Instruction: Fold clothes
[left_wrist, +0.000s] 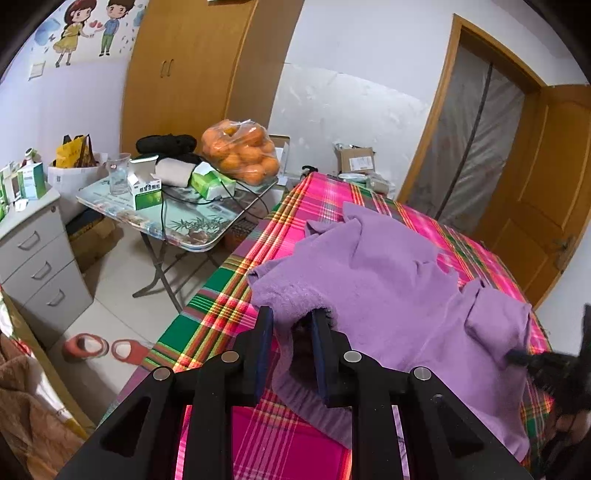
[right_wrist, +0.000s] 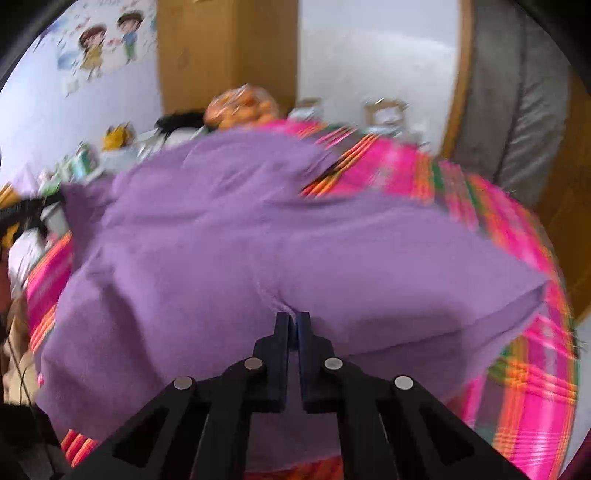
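A: Where is the purple garment (left_wrist: 388, 280)?
B: It lies crumpled on the plaid bedsheet (left_wrist: 221, 302), near the bed edge.
A: And the left gripper (left_wrist: 291, 317)?
B: Its fingers stand partly apart, with a fold of cloth between them.
A: The right gripper (right_wrist: 294, 321)?
B: Its fingers are almost together, pinching the purple fabric; this view is blurred.

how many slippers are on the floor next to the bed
2: a pair side by side on the tiles, left slipper and right slipper, between the drawer cabinet and the bed. More could be hidden.
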